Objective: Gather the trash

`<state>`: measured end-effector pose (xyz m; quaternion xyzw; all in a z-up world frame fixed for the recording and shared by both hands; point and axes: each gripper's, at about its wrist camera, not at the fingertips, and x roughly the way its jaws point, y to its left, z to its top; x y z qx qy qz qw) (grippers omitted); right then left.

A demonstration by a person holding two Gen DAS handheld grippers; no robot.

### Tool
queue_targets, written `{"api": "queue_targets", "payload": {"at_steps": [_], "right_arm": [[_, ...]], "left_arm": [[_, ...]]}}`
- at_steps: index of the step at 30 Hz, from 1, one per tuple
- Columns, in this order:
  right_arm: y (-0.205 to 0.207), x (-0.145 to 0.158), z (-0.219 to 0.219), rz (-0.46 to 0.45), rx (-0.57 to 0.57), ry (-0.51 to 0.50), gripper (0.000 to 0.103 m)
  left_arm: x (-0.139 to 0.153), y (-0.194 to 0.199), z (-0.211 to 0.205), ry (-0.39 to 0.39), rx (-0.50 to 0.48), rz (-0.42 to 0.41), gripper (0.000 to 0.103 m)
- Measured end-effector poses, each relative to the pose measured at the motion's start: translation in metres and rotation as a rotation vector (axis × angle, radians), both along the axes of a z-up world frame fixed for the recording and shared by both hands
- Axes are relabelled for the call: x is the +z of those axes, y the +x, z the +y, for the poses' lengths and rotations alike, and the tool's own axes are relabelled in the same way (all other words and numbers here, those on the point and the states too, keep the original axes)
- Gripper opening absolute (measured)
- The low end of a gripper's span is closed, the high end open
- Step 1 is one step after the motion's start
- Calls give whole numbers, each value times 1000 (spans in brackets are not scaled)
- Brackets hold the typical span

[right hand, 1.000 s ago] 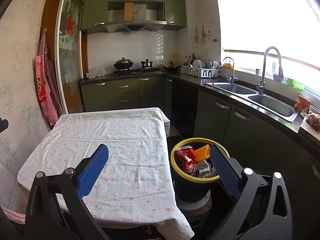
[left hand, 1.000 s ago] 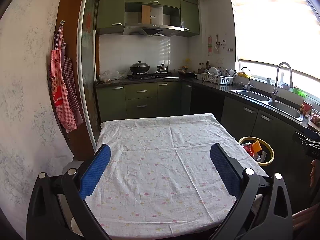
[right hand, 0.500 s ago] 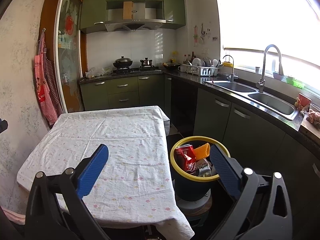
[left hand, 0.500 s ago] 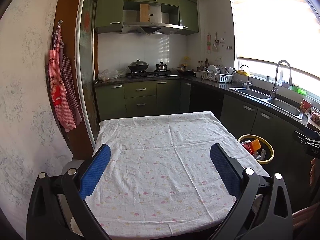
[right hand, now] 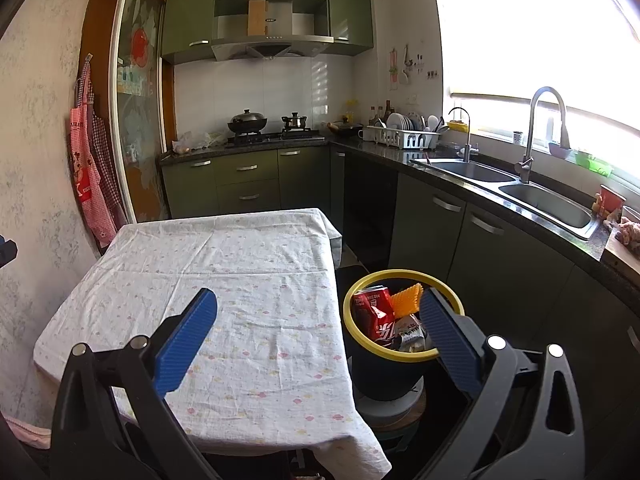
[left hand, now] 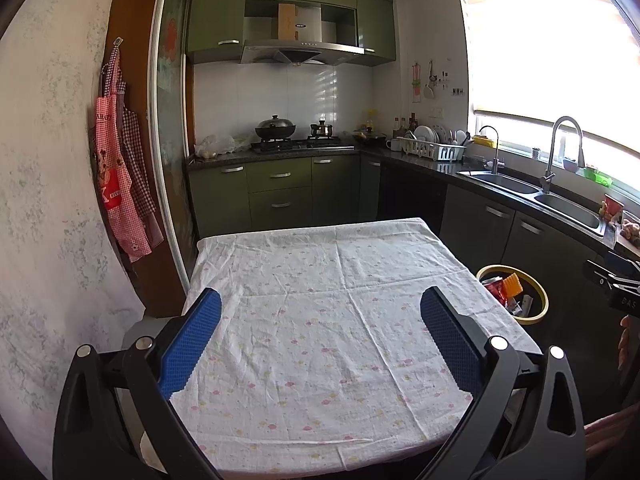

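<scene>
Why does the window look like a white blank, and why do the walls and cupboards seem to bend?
Left wrist view: the window is blown out by daylight, nothing outside shows; the door frame bows from the fisheye lens. Right wrist view: the same glare at the window, the sink counter curves, and the trash bin stays sharp and evenly lit.

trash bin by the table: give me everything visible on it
The trash bin is a round, dark, plastic-looking tub with a yellow rim. It stands upright on a pale round base on the floor, just right of the cloth-covered table, in front of the sink cabinets. Inside sit a red can, an orange ridged piece and crumpled wrappers. Neither gripper touches it.
</scene>
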<state>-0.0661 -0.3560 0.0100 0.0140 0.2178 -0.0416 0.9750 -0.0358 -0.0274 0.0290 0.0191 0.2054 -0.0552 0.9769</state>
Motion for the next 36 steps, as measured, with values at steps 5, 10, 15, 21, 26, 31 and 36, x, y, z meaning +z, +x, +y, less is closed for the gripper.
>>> {"api": "queue_targets", "payload": {"at_steps": [5, 10, 15, 21, 26, 31, 36], "right_arm": [[1, -1, 0, 2, 0, 2, 96], [2, -2, 0, 3, 0, 3, 96], [2, -5, 0, 5, 0, 3, 96], [2, -5, 0, 5, 0, 4, 96], [3, -6, 0, 6, -1, 3, 96], [3, -7, 0, 7, -2, 4, 96], [3, -9, 1, 10, -3, 4, 96]], "left_arm": [[-2, 2, 0, 2, -1, 3, 98], [-2, 2, 0, 1, -2, 6, 98], [-3, 2, -1, 6, -4, 8, 98], [-3, 2, -1, 6, -3, 8, 98], [-4, 2, -2, 11, -6, 10, 98], [-4, 2, -3, 14, -8, 10, 98], [-3, 3, -3, 8, -10, 14, 98]]}}
